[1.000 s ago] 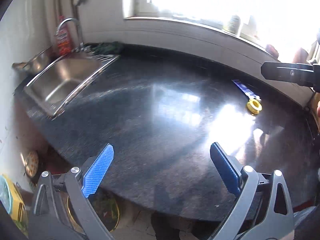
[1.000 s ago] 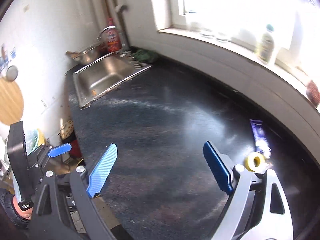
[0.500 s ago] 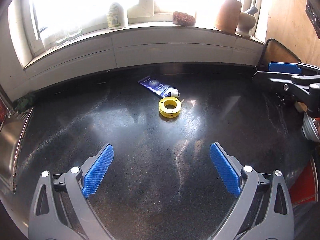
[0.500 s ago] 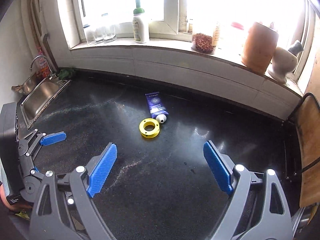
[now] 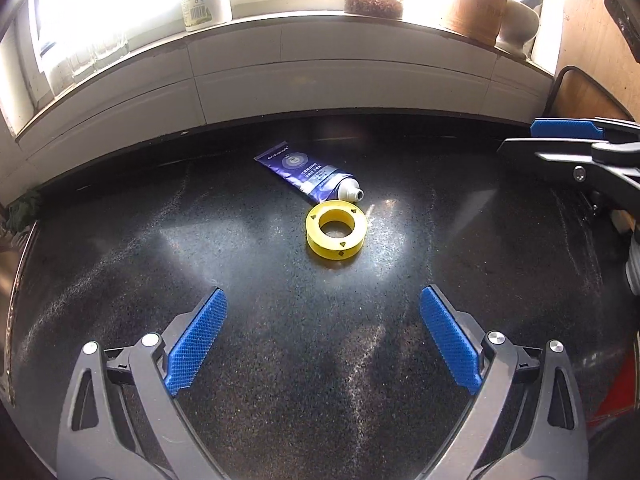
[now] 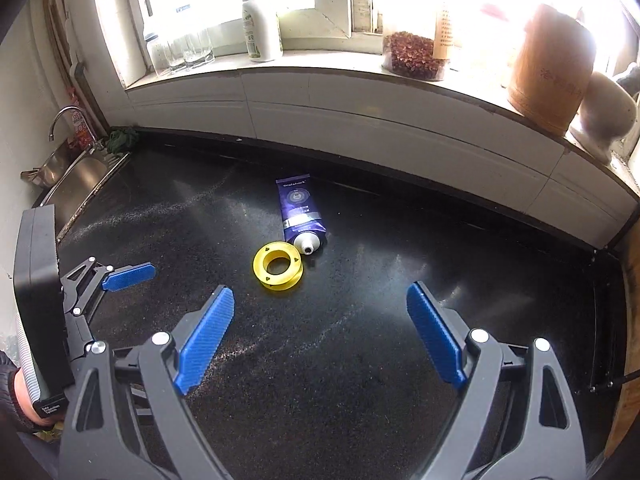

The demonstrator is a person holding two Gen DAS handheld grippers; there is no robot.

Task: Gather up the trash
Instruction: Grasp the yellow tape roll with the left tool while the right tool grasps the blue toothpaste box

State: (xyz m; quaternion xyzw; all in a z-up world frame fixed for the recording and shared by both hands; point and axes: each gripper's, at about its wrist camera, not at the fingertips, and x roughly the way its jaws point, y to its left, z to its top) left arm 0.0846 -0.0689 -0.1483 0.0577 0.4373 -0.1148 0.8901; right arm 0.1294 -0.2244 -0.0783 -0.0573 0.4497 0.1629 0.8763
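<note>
Both grippers, left (image 5: 323,344) and right (image 6: 320,334), hang tilted over the dark bench (image 5: 160,264) with fingers wide and empty, likely lined up for the 2 bits of trash mid-bench: a yellow ring (image 5: 336,231) touching a blue tube (image 5: 308,176).

Yellow plastic spool (image 5: 337,231), ring-shaped, open centre, lying flat on the dark tabletop (image 5: 200,240), ahead of both tongs. Blue tube (image 5: 305,172), flattened, white nozzle uncapped, lying flat just beyond the spool, nozzle end beside its rim.
</note>
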